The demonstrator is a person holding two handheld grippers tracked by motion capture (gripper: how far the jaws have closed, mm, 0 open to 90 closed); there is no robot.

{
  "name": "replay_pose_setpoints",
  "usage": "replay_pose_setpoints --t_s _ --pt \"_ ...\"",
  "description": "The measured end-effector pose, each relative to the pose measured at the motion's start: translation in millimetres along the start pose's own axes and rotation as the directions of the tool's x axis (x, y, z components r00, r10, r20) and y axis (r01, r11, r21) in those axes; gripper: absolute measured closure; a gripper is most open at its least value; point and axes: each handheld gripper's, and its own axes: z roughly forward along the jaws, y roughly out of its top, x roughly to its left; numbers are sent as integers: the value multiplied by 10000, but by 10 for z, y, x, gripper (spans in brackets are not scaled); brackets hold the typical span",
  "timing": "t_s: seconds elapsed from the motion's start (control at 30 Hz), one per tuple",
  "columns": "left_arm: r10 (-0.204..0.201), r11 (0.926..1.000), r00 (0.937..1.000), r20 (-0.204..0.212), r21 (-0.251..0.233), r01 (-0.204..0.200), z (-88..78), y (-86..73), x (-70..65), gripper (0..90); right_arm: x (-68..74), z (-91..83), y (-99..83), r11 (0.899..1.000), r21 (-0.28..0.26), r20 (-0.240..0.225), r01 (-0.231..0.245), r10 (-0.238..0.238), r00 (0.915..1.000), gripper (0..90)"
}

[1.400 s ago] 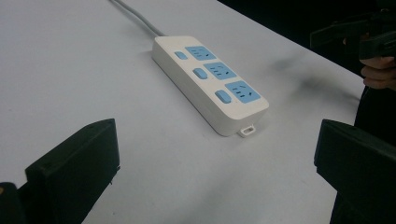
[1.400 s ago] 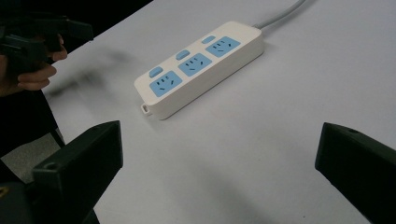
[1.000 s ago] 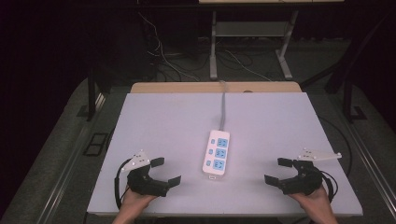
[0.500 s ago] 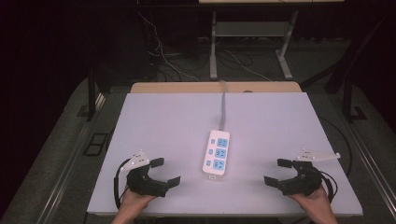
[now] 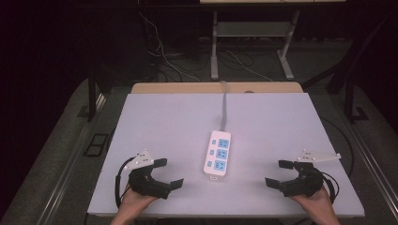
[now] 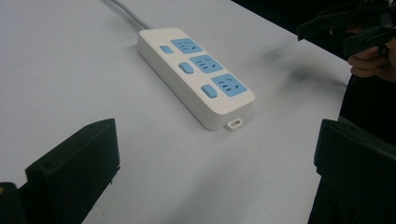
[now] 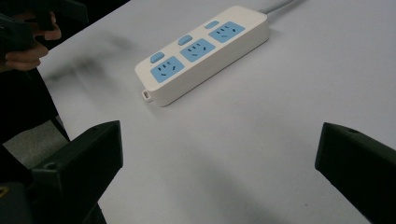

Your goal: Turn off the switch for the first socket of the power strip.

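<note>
A white power strip (image 5: 218, 154) with three blue sockets and blue switches lies mid-table, and its grey cable (image 5: 224, 105) runs off the far edge. It also appears in the left gripper view (image 6: 196, 72) and the right gripper view (image 7: 203, 49). My left gripper (image 5: 168, 173) rests at the near left of the table, open, jaws wide and empty, pointing toward the strip. At the near right my right gripper (image 5: 280, 173) is open too, nothing between its jaws. Each gripper sits well apart from the strip.
The white table top (image 5: 164, 122) ends in a wooden strip (image 5: 187, 87) at the far edge. Beyond it stand a desk frame (image 5: 253, 37) and loose floor cables (image 5: 164, 56). Dark floor surrounds the table.
</note>
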Motion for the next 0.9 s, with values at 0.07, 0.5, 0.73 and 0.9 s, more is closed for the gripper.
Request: replay_pose_setpoints --t_s 0.07,0.5,0.73,0.9 --pt "104 9998 9999 50 143 -105 3 34 -7 0 -1 1 -3 10000 25 13 -1 1 10000 7" --pt "343 9987 9993 164 382 -349 42 155 5 0 -8 -5 -14 10000 72 65 3 -3 10000 7" --pt "639 9954 9972 390 689 -665 130 348 -9 0 -13 -16 -21 10000 73 100 -41 40 9999 7" --pt "805 9931 9955 500 811 -843 194 441 -10 0 -13 -15 -24 10000 78 86 -33 32 10000 7"
